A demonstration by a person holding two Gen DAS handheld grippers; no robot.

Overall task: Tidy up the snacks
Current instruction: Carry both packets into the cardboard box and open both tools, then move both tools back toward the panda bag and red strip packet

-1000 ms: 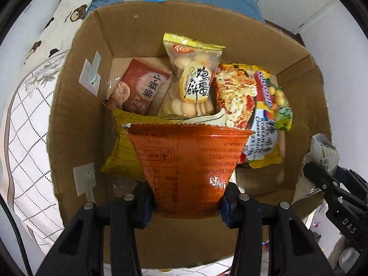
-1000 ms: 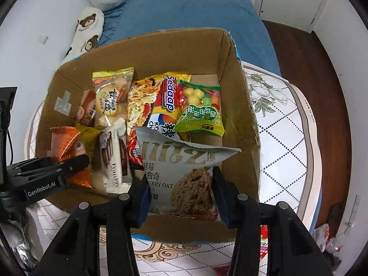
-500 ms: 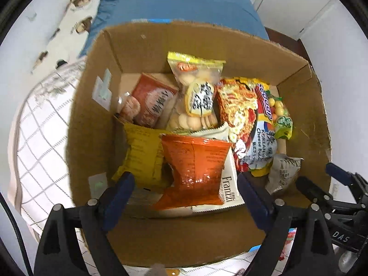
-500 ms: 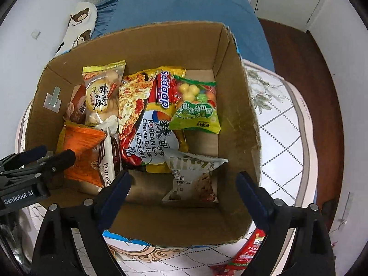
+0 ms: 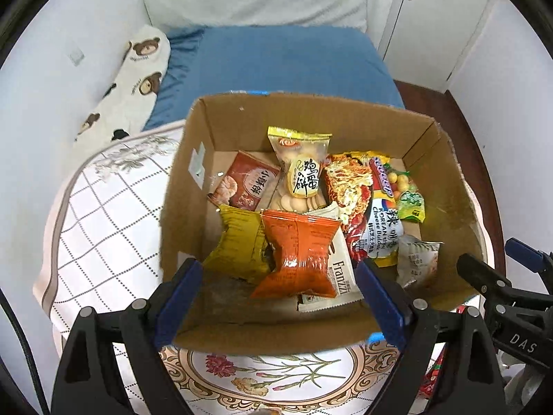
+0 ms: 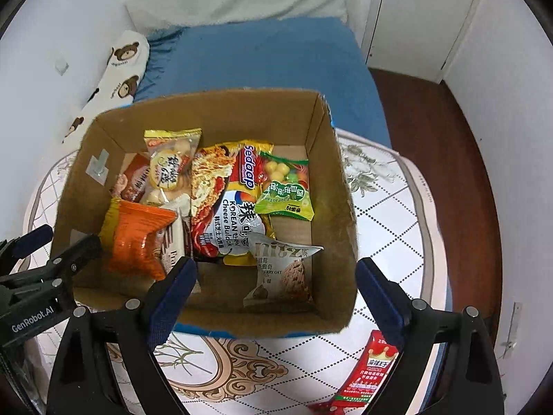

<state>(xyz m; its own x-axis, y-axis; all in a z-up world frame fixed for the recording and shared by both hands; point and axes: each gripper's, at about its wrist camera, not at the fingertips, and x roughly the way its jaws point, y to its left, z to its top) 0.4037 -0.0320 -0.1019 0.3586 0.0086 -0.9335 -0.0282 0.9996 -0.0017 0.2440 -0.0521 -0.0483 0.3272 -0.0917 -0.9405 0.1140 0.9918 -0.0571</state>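
A cardboard box (image 5: 446, 186) (image 6: 331, 242) on the table holds several snack packets. The orange packet (image 5: 299, 252) (image 6: 134, 238) lies at the box's near left on a white Franzzi packet (image 5: 340, 273). The grey oat cookie packet (image 6: 283, 273) (image 5: 416, 259) lies at the near right. My left gripper (image 5: 278, 297) is open and empty above the box's near wall. My right gripper (image 6: 274, 294) is open and empty, also above the near wall. A red snack stick (image 6: 366, 373) lies on the table in front of the box.
Inside the box are also a yellow packet (image 5: 238, 242), a Korean noodle pack (image 6: 228, 204), a green candy bag (image 6: 285, 190), an egg biscuit bag (image 5: 300, 169) and a red packet (image 5: 249, 183). A blue bed (image 5: 276, 58) and a bear pillow (image 5: 128, 79) lie behind the patterned table (image 6: 390, 228).
Both grippers have opened, dropping the orange packet and the oat cookie packet into the box, and have pulled up and back from it.
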